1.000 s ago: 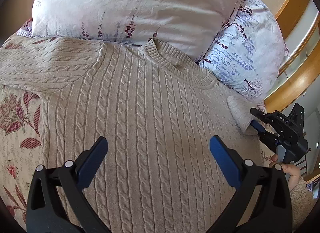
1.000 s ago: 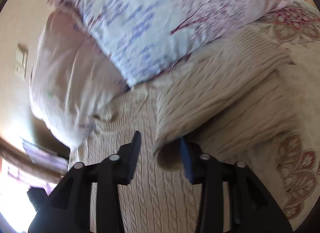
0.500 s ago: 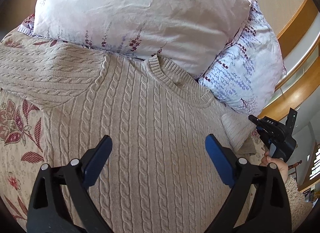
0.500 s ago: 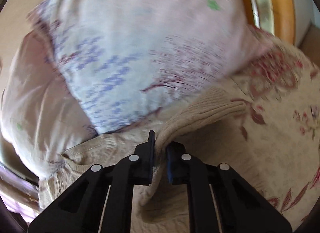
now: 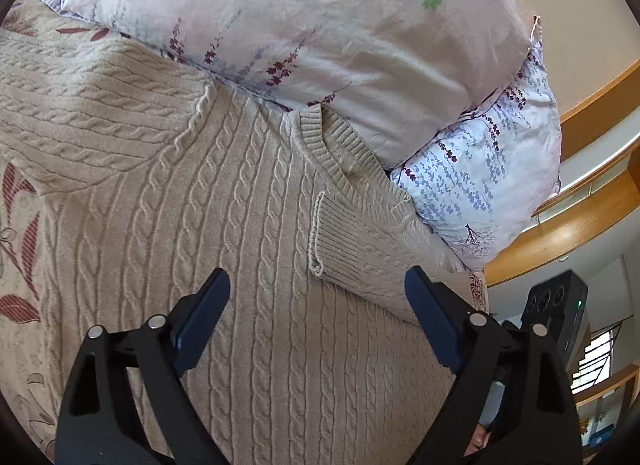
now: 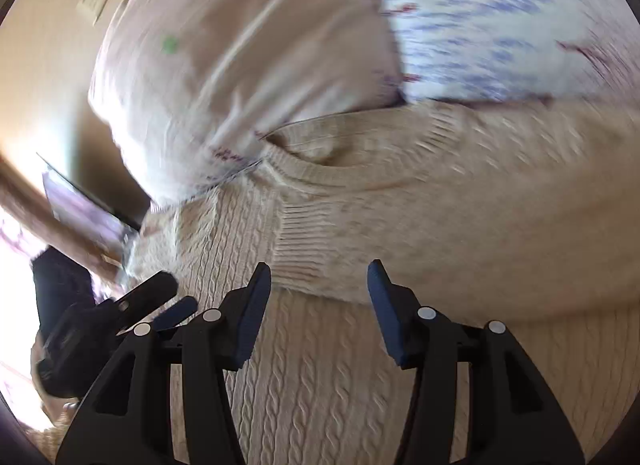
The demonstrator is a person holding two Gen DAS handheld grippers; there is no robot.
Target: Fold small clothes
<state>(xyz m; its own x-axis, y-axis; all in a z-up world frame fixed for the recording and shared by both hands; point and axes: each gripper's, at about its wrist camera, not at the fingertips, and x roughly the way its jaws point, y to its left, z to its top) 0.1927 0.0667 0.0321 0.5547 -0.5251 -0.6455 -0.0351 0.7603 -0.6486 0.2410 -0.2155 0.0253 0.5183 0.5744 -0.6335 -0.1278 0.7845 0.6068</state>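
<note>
A beige cable-knit sweater (image 5: 248, 245) lies face up on the bed, its neck toward the pillows. One sleeve is folded across the chest, and its ribbed cuff (image 5: 336, 241) rests just below the collar. The other sleeve (image 5: 80, 113) stretches out to the left. My left gripper (image 5: 318, 305) hovers over the chest with its jaws closing and nothing pinched between them. In the blurred right wrist view my right gripper (image 6: 318, 297) is opening just short of the folded cuff (image 6: 304, 249), with no cloth between its pads. The left gripper (image 6: 168, 301) shows at the lower left there.
Two floral pillows (image 5: 304, 25) (image 5: 480, 169) lean at the head of the bed, against the sweater's collar. A floral bedspread (image 5: 20, 265) shows on the left. A curved wooden rail (image 5: 580, 225) runs along the right. The right tool's black body (image 5: 556, 313) sits at the right edge.
The right gripper closed on the sleeve end, carried it over onto the chest and let it go. The left gripper's jaws narrowed slightly and it shifted along the sweater.
</note>
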